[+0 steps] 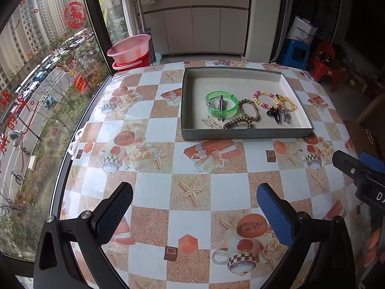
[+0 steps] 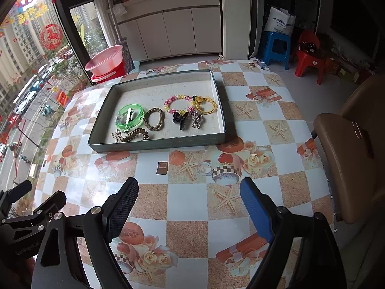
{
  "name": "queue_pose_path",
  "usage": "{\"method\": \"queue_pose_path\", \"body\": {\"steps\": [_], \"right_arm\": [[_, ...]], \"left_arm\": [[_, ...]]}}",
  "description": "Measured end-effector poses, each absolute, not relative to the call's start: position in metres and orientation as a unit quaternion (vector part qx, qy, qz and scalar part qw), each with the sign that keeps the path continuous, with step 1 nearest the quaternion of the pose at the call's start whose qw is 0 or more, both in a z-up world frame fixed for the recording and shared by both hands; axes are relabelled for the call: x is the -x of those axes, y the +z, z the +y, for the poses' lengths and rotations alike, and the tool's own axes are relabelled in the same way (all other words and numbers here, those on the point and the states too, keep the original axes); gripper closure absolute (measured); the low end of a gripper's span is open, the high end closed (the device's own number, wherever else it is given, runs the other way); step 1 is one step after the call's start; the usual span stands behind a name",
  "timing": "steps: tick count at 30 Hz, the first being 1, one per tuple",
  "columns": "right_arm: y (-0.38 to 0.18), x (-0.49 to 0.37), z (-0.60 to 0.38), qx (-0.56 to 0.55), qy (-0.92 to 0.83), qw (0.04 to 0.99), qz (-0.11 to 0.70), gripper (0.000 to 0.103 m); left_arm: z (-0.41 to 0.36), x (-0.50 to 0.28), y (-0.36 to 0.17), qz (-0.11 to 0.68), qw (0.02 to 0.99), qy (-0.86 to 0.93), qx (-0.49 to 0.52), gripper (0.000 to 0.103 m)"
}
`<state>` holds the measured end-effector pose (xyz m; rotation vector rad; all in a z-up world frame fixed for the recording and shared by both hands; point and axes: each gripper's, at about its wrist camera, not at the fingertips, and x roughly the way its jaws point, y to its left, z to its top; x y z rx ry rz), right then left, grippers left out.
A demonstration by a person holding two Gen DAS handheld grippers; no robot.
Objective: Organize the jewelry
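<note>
**Jewelry gathered in one shallow tray**

A grey tray (image 2: 156, 144) with a pale lining stands on the table (image 2: 187, 219), toward the far side. All the jewelry lies in its near half.

Inside are nine pieces. One green bangle (image 2: 130, 116) has one silver clip (image 2: 128, 116) lying across it. Beside it lies one brown braided band (image 2: 154, 118). In front of these are one brown spiral hair tie (image 2: 136, 135) and one thin wire clip (image 2: 116, 136). To the right are one pink and yellow beaded bracelet (image 2: 178, 103), one yellow elastic with a flower (image 2: 207, 104), one black butterfly clip (image 2: 180, 119) and one silver clear clip (image 2: 197, 118). The far half of the tray holds nothing.

The left gripper (image 1: 195, 214) and the right gripper (image 2: 189, 207) both hang over the near part of the table, well apart from the tray. The jaws of each stand wide, with nothing between them.

The table has a glossy checked cloth with starfish, cups and roses printed on it. On the left is a big window (image 1: 36, 84) over a street. Behind the table are white cabinets (image 2: 168, 33), a pink basin (image 2: 104, 60) on a red bucket, one blue stool (image 2: 276, 45), one red chair (image 2: 310, 57) and a tan chair (image 2: 349, 159) at the right.
</note>
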<state>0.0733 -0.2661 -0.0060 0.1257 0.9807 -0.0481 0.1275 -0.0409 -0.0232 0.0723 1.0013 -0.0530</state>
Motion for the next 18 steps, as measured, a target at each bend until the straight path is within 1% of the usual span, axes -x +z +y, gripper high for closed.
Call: {"method": "queue_pose_path", "body": {"steps": [9,18], "right_arm": [[0.009,-0.067,-0.254,-0.05,-0.017,0.902,0.428,0.015],[0.017,-0.068,-0.253,-0.052,-0.018,0.906,0.42,0.015]], "left_arm": [[-0.036,-0.124,-0.017,0.461,0.887,-0.024,-0.025,0.0],[-0.033,-0.126,-0.011,0.452,0.891,-0.023,-0.021,0.0]]}}
